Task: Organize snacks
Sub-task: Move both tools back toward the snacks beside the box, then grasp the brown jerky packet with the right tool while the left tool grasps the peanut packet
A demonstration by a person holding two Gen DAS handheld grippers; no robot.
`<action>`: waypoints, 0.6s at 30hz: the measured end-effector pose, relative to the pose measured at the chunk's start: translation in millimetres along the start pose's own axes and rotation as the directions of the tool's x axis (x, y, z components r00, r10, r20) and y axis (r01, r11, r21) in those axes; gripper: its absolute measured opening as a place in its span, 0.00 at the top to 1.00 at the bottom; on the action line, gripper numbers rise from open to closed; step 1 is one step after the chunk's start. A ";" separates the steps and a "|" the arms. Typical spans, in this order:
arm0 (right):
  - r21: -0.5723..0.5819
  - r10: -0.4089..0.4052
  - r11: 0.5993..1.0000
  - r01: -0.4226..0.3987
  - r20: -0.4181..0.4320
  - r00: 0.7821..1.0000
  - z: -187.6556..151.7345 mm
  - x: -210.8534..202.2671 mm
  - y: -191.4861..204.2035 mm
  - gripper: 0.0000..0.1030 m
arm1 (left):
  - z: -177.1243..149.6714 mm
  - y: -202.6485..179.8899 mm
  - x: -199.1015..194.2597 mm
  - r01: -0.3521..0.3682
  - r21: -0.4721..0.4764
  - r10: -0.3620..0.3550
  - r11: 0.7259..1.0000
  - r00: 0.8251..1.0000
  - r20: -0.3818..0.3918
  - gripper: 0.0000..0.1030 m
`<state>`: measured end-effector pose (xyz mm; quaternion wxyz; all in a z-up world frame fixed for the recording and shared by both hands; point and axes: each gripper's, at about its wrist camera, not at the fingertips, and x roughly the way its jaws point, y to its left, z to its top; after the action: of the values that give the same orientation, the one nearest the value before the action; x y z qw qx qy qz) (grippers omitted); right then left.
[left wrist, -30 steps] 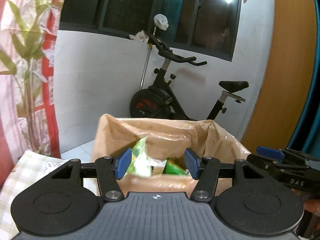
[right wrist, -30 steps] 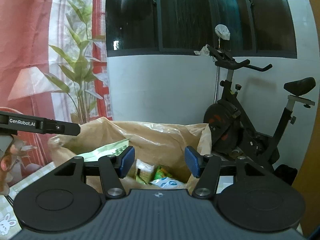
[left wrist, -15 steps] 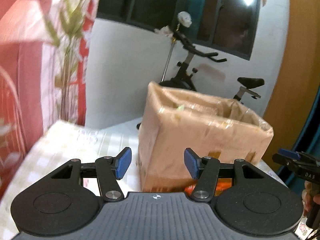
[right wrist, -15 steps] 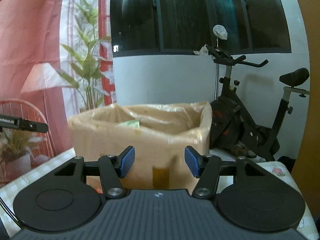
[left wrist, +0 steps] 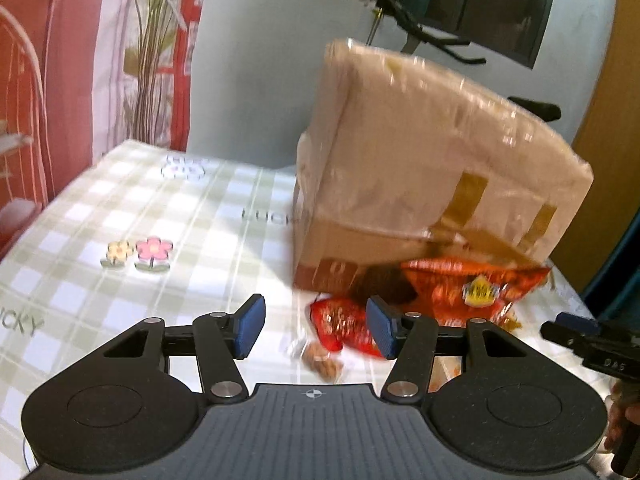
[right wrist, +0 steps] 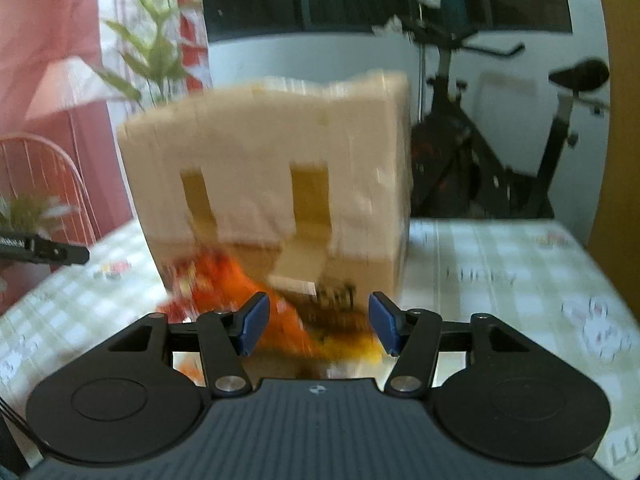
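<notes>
blurred snack packets [right wrist: 224,280] before the cardboard box [right wrist: 272,168], labels unreadable

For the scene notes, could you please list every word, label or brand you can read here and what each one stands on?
"LUCK", cut off by the cardboard box: on the checked tablecloth.
"CK'Y", cut off at the picture's edge: the tablecloth's near left.
"DAS": on the right gripper, seen from the left wrist.
"LU", cut off: the tablecloth's corner, right wrist view.
Orange snack bag: yellow label too blurred to read.
Red snack packet: print unreadable.
</notes>
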<state>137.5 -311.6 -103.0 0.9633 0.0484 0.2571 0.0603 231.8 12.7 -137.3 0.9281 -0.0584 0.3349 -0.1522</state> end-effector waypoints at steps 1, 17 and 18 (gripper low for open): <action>0.011 -0.001 1.000 0.001 -0.023 1.000 -4.9 4.1 -2.1 0.44 | -2.4 0.9 2.1 -0.003 -0.001 0.003 1.000 1.000 -0.011 0.44; 0.027 -0.015 0.999 0.022 -0.241 0.970 -33.5 60.3 12.7 0.42 | -29.0 1.5 13.2 -0.004 -0.042 0.000 0.999 0.997 -0.078 0.45; 0.007 -0.027 1.000 0.030 -0.239 0.971 -34.3 61.9 15.1 0.42 | -29.8 2.1 13.5 -0.004 -0.047 0.001 0.999 0.997 -0.081 0.45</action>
<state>172.2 -285.9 -161.1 0.9258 0.0424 0.3722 0.0505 223.1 10.1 -168.8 0.9123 -0.0735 0.3756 -0.1454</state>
